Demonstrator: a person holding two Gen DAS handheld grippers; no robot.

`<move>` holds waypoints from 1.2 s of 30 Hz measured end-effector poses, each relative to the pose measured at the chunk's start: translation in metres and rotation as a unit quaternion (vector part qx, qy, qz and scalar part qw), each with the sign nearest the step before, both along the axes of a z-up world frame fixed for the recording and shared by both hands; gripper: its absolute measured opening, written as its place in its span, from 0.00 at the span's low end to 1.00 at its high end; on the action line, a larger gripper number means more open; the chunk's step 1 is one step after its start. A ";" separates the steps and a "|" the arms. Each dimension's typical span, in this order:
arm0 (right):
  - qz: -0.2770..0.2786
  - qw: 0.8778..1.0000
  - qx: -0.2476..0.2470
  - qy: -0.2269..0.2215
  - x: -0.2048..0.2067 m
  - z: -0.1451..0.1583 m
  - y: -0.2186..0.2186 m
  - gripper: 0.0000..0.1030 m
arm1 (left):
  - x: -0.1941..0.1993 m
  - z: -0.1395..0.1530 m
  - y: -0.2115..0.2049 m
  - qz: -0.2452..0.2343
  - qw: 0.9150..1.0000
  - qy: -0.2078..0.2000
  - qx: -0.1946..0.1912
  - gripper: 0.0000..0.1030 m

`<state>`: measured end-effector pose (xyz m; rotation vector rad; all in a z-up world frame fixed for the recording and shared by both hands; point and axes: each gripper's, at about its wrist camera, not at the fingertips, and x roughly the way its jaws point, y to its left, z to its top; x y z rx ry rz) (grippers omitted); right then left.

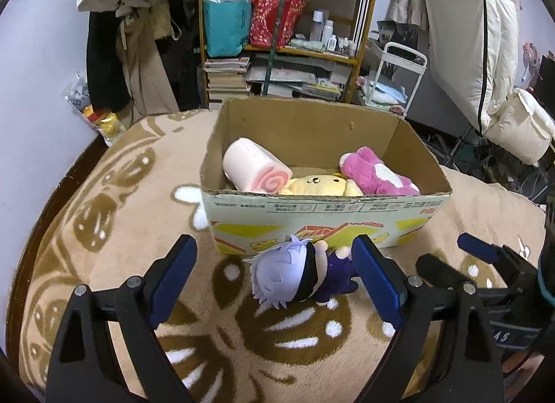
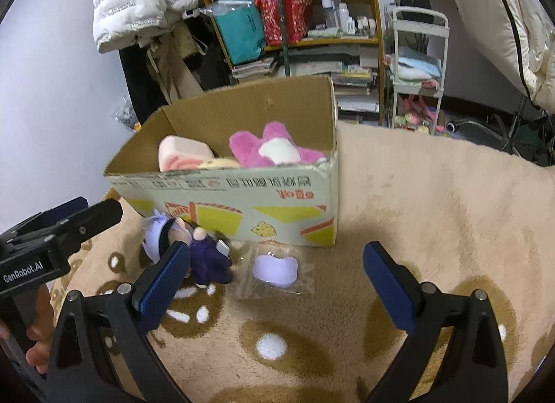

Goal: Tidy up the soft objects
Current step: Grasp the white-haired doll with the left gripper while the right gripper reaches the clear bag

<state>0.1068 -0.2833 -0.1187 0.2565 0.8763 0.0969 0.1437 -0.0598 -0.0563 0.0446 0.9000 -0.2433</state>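
A small doll with lilac hair and dark purple clothes (image 1: 301, 274) (image 2: 187, 247) lies on the blanket in front of the cardboard box (image 1: 326, 219) (image 2: 242, 202). My left gripper (image 1: 274, 257) is open, its blue pads on either side of the doll without touching it. A lilac soft piece in a clear bag (image 2: 274, 269) lies right of the doll. My right gripper (image 2: 277, 264) stands open around that bag, above it. Inside the box lie a pink swirl roll cushion (image 1: 253, 169), a yellow plush (image 1: 319, 184) and a pink plush (image 1: 374, 174).
The beige patterned blanket (image 2: 433, 202) covers the surface, with bare room right of the box. Behind stand a wooden shelf (image 1: 288, 49) full of bags and books, hanging coats (image 1: 138, 56) and a white trolley (image 2: 416, 66). The other gripper (image 1: 485, 264) shows at the right edge.
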 end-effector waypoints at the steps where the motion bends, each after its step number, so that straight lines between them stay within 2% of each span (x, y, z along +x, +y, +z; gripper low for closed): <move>1: 0.000 1.000 -0.001 0.005 0.002 -0.003 0.000 1.00 | 0.002 -0.003 -0.001 0.000 1.000 0.004 0.000 0.87; 8: -0.002 1.000 -0.001 0.031 0.014 -0.024 0.000 1.00 | 0.017 -0.028 -0.006 0.001 0.999 0.042 0.004 0.87; 19: 0.006 0.996 -0.011 0.086 0.028 -0.064 0.006 1.00 | 0.028 -0.062 -0.019 -0.010 0.995 0.089 0.036 0.87; 24: 0.021 0.995 -0.024 0.090 0.030 -0.070 0.017 1.00 | 0.029 -0.072 -0.023 -0.012 0.994 0.098 0.048 0.87; 36: 0.029 0.995 -0.030 0.088 0.032 -0.075 0.031 1.00 | 0.039 -0.083 -0.021 -0.011 0.993 0.112 0.027 0.87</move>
